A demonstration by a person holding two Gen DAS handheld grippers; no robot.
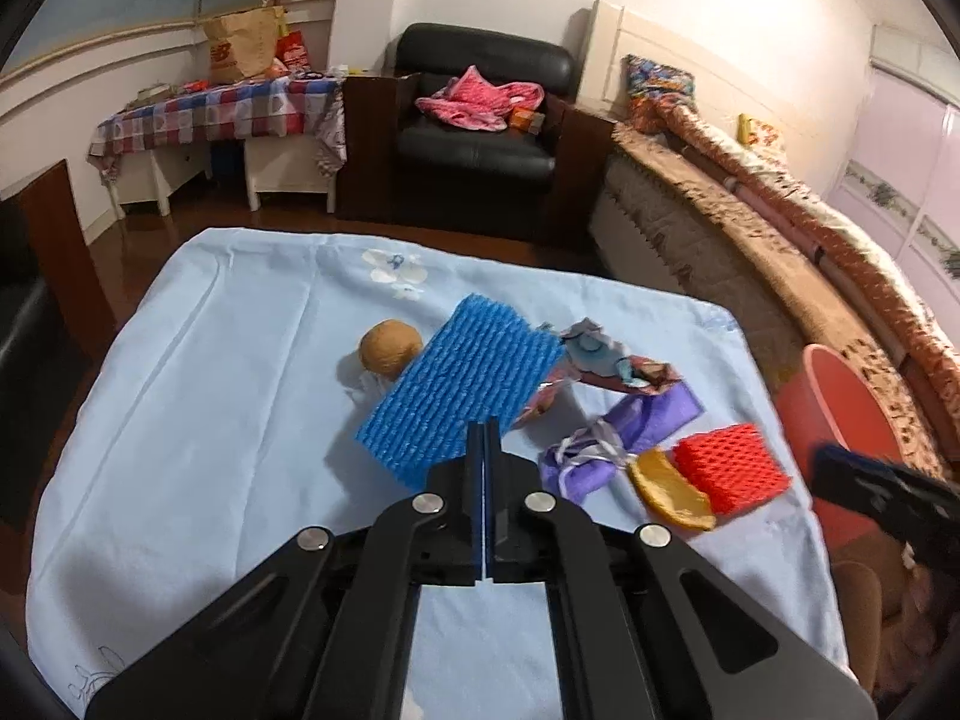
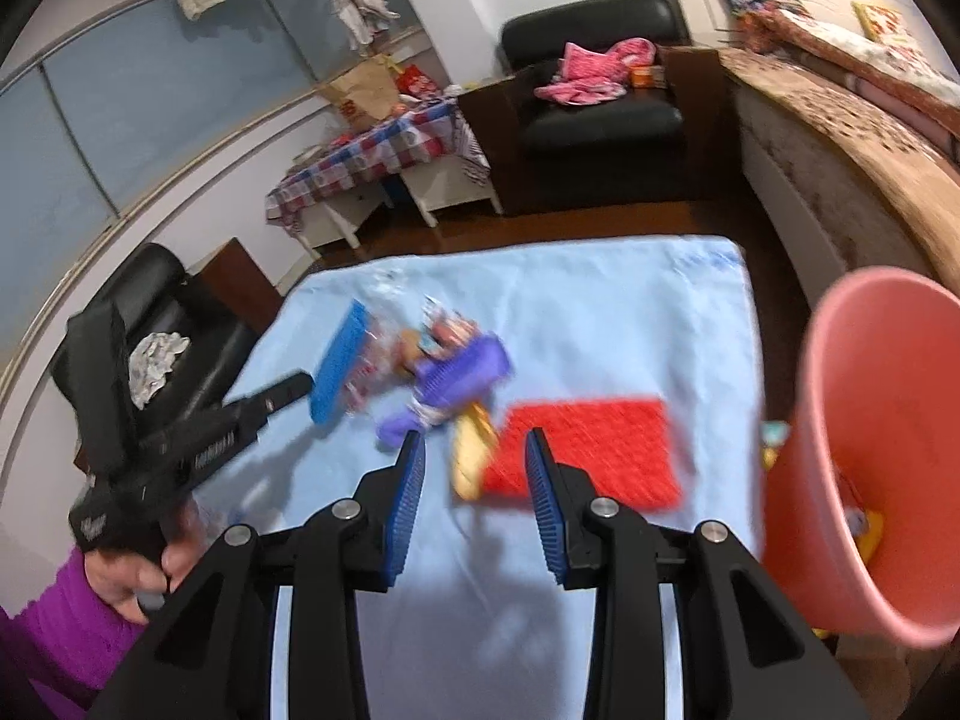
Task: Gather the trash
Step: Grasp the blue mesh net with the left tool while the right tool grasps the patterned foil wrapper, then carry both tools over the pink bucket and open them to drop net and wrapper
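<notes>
Blue foam net is clamped by the left claw; the right claw is held apart and empty.

The net is gripped at its near edge, just ahead of the left claw's tips, and is tilted up off the blue-clothed bench, probably so it can be carried clear of the pile. The brown ball is seen beyond it to the left, the purple wrapper and crumpled packets to the right. Just ahead of the open right claw the orange peel and red foam net are laid, likely the next pickup. The pink bin is kept beside the bench, right of the right claw, within short reach for drops.
</notes>
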